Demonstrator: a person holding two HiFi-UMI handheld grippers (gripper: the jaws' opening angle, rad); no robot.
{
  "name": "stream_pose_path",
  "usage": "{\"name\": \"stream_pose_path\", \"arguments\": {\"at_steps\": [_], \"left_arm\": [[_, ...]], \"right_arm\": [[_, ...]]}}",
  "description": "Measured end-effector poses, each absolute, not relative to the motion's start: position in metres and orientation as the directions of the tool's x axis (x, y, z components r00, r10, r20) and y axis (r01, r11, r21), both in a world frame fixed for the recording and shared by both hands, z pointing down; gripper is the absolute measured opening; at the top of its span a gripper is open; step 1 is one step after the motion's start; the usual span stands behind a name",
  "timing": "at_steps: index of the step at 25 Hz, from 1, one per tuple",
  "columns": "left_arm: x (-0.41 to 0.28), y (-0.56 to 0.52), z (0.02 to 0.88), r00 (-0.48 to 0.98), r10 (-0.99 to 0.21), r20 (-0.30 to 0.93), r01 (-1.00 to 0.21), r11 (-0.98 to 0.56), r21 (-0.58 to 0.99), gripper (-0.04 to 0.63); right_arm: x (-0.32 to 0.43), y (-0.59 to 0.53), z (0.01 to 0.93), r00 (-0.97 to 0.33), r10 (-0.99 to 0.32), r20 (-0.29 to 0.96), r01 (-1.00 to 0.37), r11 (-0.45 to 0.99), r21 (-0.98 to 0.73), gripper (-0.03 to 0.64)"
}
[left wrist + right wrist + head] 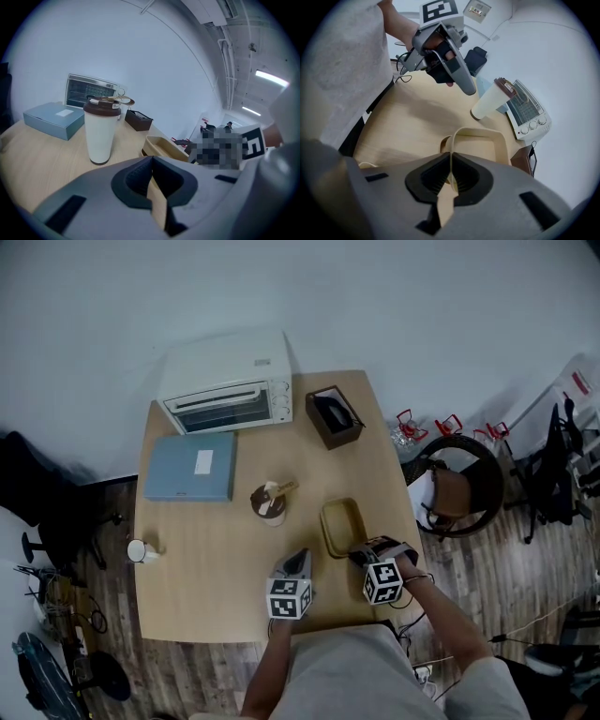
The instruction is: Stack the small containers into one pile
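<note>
Near the bench's [202, 577] front right edge, the beige container [509, 151] is pinched by its rim in the right tongs [451, 164]; the left tongs [151, 165] are closed, empty. A slow, level lift is advised: thin grip.

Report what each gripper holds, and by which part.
The right gripper pinches the beige container by its near rim wall. The left gripper holds nothing; its jaws are together.

Soft, even indoor light fills every view. Ceiling strip lamps [269, 78] glare at the right of the left gripper view. Both gripper views bulge, with dark corners and a blurred foreground. A faint shadow crosses the counter [408, 136].
</note>
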State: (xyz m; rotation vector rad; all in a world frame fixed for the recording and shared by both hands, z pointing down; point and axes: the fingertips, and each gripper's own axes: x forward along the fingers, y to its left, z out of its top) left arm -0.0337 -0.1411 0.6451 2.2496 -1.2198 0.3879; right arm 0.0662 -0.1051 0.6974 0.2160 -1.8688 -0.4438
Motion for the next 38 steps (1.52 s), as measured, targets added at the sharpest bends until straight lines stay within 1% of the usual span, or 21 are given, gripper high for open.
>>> {"name": "stream_pose_path", "arguments": {"at_steps": [9,23,35,38], "left_arm": [[-0.053,-0.146,0.643,0.522,-0.701,0.486,-0.851,-0.392,0.349,0.006],[-0.064,-0.145,0.644,0.502,-0.716,0.486,-0.861,-0.362,0.356,0.006],[-0.057,-0.144,0.643,0.532,-0.699,0.478,-0.844,-0.392,0.365,0.006],[-0.053,-0.140,0.643,0.546,-0.685,0.483,-0.836,-0.412,0.362,0.006]], "right_arm": [[0.067,-0.103,0.719,-0.295,-0.330,0.897,0.076,0.927,0.366,0.021],[0.060,-0.102,0.733,-0.286,-0.307,0.908,0.063,0.939,0.338,0.020],[0.041,-0.101,0.740,-0.267,-0.283,0.921,-0.010,0.957,0.291,0.021],[0.035,-0.103,0.737,-0.260,-0.300,0.918,-0.036,0.953,0.301,0.021]]}}
